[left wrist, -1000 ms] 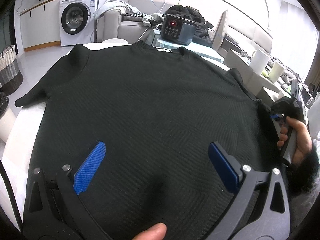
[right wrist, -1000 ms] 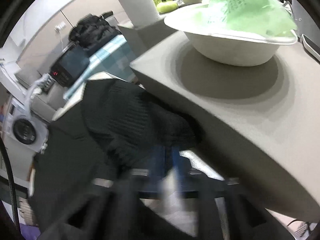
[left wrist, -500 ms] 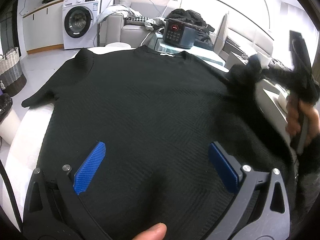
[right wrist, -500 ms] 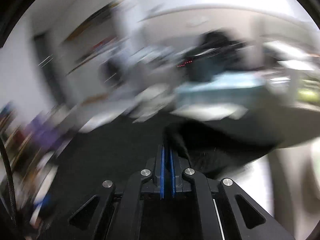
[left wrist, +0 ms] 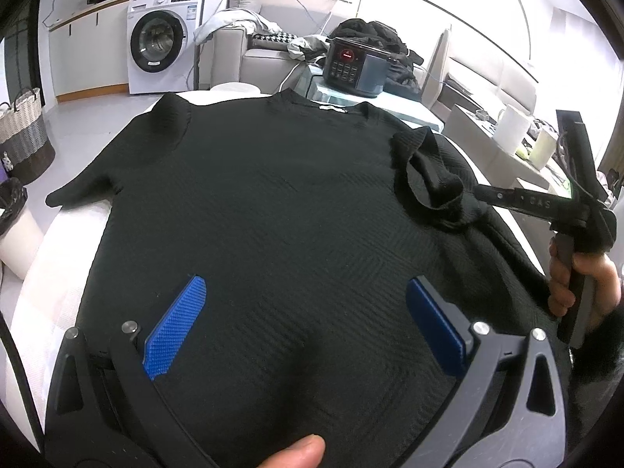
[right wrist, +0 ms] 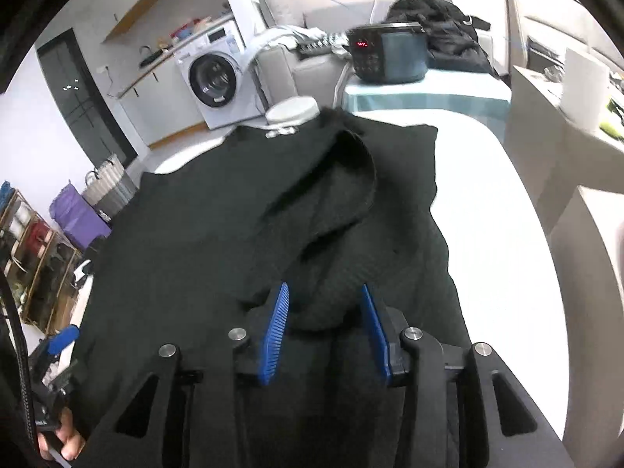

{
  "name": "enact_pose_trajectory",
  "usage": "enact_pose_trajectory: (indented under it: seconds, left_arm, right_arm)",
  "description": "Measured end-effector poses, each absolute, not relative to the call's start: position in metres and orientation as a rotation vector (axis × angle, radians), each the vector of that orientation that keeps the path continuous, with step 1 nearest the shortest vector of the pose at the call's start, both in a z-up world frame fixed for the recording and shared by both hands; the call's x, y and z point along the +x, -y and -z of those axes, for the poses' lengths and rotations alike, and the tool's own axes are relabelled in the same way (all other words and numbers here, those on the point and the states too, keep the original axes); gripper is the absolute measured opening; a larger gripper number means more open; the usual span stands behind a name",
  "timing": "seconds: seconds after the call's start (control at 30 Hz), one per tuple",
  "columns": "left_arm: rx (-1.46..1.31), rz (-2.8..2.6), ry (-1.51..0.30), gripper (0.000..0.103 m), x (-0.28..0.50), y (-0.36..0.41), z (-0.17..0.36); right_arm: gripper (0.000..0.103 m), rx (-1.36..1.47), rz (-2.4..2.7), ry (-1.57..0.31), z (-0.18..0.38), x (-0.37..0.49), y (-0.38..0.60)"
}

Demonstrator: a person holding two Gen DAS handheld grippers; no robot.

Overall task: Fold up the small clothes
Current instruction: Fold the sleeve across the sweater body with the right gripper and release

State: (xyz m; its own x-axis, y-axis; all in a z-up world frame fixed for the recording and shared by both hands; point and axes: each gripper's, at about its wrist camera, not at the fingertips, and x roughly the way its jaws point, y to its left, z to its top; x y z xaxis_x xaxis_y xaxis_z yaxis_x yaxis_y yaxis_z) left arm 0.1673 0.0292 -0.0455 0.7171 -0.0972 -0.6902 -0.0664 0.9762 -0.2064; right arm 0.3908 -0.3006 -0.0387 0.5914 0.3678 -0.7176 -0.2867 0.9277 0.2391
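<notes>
Since a second ago, you are having carried the right sleeve (left wrist: 429, 179) off the sweater's edge and folded it inward over the chest. Your right tongs (right wrist: 323, 323) are opening now, pads clear of the cuff that is lying between them. Your left tongs (left wrist: 308, 323) are standing wide open, hovering over the hem of the black sweater (left wrist: 253, 214), which is lying flat on the white desk (right wrist: 487, 214).

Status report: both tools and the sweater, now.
Left tool open, over the sweater hem. Right tool opening, sleeve folded onto the body, cuff between the pads. Nothing in the way.
</notes>
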Motion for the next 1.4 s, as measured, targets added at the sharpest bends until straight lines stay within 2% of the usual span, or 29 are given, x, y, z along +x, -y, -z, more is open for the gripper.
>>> enact_pose_trajectory:
  seconds: [0.23,0.3,0.43,0.57,0.7,0.83,0.9,1.17,1.23,1.3,1.4]
  left_arm:
    - [-0.232,0.006,-0.777,0.102,0.166,-0.031,0.046]
    - [-0.229,0.002,-0.777,0.102,0.166,-0.032,0.046]
    - [-0.243,-0.007,-0.774,0.102,0.164,-0.036,0.045]
    - [-0.256,-0.019,-0.767,0.102,0.162,-0.042,0.045]
    - [-0.29,-0.047,-0.785,0.102,0.165,-0.049,0.05]
    - [-0.331,-0.067,-0.793,0.102,0.165,-0.061,0.053]
    - [-0.337,-0.071,-0.792,0.102,0.163,-0.065,0.051]
    - [-0.326,0.074,-0.724,0.102,0.14,-0.049,0.0]
    - [-0.321,0.106,-0.691,0.102,0.135,-0.046,-0.026]
    - [-0.32,0.125,-0.644,0.102,0.128,-0.047,-0.056]
    - [-0.318,0.119,-0.571,0.102,0.118,-0.056,-0.098]
  right_arm:
    - [0.04,0.3,-0.325,-0.884,0.059,0.449,0.264]
    - [0.04,0.329,-0.462,-0.892,0.056,0.458,0.238]
    - [0.04,0.169,-0.6,-0.813,0.032,0.435,0.211]
    - [0.04,0.233,-0.445,-0.804,0.029,0.431,0.25]
    - [0.04,0.214,-0.393,-0.925,0.053,0.438,0.257]
    - [0.04,0.079,-0.476,-1.002,0.069,0.414,0.232]
    - [0.039,0.091,-0.452,-0.985,0.064,0.396,0.24]
    - [0.044,-0.015,-0.307,-0.777,-0.039,0.279,0.31]
    - [0.052,-0.065,-0.258,-0.741,-0.079,0.255,0.322]
    - [0.066,-0.073,-0.231,-0.694,-0.116,0.23,0.333]
    - [0.075,-0.08,-0.219,-0.601,-0.175,0.199,0.337]
